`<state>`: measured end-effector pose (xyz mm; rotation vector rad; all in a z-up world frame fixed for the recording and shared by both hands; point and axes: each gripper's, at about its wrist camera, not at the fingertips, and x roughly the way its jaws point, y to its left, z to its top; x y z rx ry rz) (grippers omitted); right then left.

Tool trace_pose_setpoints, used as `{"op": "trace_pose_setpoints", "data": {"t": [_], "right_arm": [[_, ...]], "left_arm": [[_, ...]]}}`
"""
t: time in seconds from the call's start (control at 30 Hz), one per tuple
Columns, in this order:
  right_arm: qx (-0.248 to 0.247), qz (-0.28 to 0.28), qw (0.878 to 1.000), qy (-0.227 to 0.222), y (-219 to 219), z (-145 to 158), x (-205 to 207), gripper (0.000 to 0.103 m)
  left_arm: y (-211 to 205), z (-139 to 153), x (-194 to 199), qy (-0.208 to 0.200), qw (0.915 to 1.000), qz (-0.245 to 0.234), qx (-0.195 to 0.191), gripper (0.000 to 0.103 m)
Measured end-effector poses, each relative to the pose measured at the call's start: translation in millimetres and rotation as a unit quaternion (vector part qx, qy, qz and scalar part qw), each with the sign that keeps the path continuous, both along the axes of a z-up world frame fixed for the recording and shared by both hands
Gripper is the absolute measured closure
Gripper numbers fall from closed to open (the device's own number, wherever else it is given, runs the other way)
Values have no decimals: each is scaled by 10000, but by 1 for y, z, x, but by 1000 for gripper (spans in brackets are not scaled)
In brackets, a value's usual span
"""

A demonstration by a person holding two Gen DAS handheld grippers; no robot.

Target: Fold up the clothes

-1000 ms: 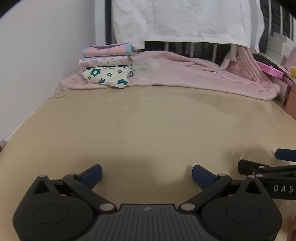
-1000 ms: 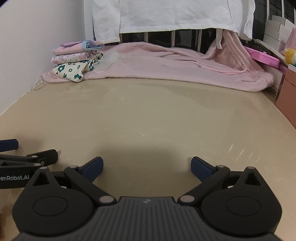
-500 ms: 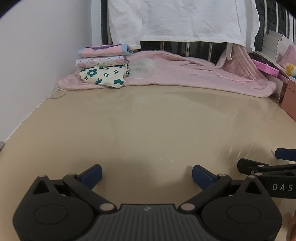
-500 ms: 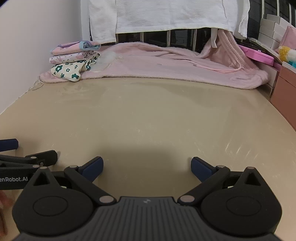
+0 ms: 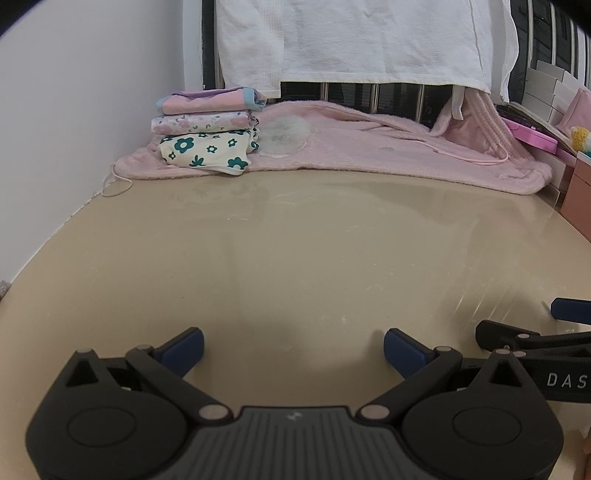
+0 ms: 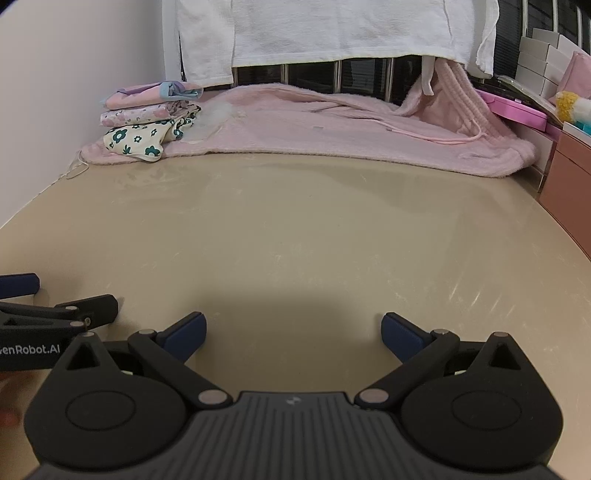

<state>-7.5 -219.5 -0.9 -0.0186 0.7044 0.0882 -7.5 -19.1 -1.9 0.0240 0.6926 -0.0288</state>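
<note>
The beige table lies bare in front. The pink fleece garment is spread along its far edge, now nearer than a second ago, with the folded stack on its left end. The left gripper and the right gripper hover low, both spread wide and holding nothing.

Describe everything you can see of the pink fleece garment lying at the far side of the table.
The pink fleece garment looks soft and fuzzy. It lies spread out, unfolded and rumpled, along the far edge of the beige table. A thin pink drawstring trails across it, and a pale fluffy patch sits near its left end. Its right part, ribbed, rises against the railing below the hanging white towel. A stack of folded clothes rests on its left end.
</note>
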Motion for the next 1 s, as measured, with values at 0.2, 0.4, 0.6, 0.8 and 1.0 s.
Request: {"op": "trace_pose_setpoints", "data": {"t": [0.2,0.4,0.6,0.8,1.0], "right_arm": [[-8,-7,10000,1,0,0,0,1],[-8,-37,10000,2,1,0,0,1],[-10,-83,10000,1,2,0,-1,1],[-7,-92,10000,0,2,0,-1,1],[-5,-88,10000,0,1,0,-1,1]], "left_arm": [[0,0,1,-1,10000,8,-9,0],[0,0,0,-1,10000,19,-14,0],[-1,0,-1,0,10000,24,-5,0],[-2,0,-1,1,10000,30,2,0],[-2,0,-1,1,10000,37,8,0]]}}
